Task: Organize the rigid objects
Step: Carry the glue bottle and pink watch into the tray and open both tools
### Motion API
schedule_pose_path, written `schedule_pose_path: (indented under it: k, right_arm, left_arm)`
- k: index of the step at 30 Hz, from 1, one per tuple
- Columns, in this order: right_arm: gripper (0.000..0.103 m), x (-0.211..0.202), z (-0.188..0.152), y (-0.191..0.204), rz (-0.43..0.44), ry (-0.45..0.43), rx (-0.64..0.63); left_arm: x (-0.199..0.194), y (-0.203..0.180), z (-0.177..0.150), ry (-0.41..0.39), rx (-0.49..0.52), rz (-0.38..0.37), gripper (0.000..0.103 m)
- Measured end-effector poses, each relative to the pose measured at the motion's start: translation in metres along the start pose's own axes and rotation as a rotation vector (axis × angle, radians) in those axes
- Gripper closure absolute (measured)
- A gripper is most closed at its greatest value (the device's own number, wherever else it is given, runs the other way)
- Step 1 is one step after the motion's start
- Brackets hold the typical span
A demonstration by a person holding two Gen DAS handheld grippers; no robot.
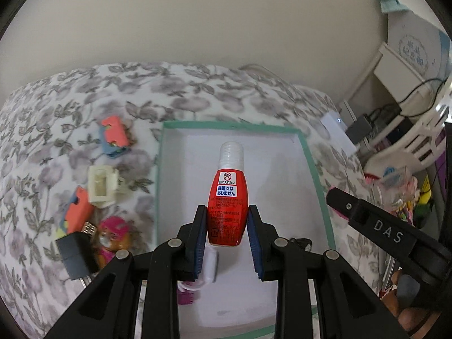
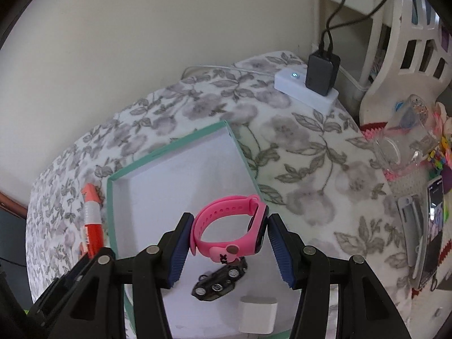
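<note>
Currently the left gripper (image 1: 226, 226) pinches the red bottle (image 1: 226, 212) above the green-rimmed box (image 1: 316, 180); the right gripper (image 2: 230, 237) clasps the pink watch (image 2: 228, 226) over its near end, so an early release could knock the toy car (image 2: 220, 279) below

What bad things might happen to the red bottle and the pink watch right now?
The left gripper pinches only the lower end of the smooth red bottle, so it might slip and drop into the box. The right gripper holds the pink watch by its bendy loop, which could squash and pop loose. Falling, it may hit the black toy car lying underneath.
</note>
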State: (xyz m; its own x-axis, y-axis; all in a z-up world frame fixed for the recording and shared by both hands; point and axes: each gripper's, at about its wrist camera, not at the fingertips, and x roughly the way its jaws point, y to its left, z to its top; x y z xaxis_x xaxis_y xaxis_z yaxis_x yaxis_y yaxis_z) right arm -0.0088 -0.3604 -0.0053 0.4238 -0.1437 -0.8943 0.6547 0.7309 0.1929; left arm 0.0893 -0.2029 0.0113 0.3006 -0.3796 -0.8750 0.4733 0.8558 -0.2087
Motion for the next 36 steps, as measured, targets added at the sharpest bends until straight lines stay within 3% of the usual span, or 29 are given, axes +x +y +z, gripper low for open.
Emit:
schedule_pose_path:
  k: [14,22,24,27,32,36]
  right_arm:
    - [0.045,0.045,-0.016,0.002,-0.026,0.133,-0.033]
    - [0.038,0.031,-0.010,0.001,-0.029,0.102,-0.016]
    - [0.037,0.024,-0.007,0.003,-0.026,0.084,-0.015]
    - [0.035,0.005,-0.001,0.006,-0.003,0.038,-0.014]
    - [0.024,-0.034,0.007,0.018,0.019,-0.070,-0.040]
    - [0.018,-0.051,0.009,0.027,0.027,-0.121,-0.065]
  left_arm:
    - [0.017,0.001,-0.007,0.040,0.004,0.042,0.074]
    - [0.009,0.010,-0.002,0.031,-0.022,0.056,0.072]
    - [0.003,0.013,0.001,0.025,-0.032,0.065,0.068]
    - [-0.009,0.019,0.006,0.001,-0.047,0.072,0.051]
    - [-0.032,0.033,0.014,-0.041,-0.091,0.088,0.027]
    - [-0.049,0.049,0.018,-0.066,-0.136,0.105,0.017]
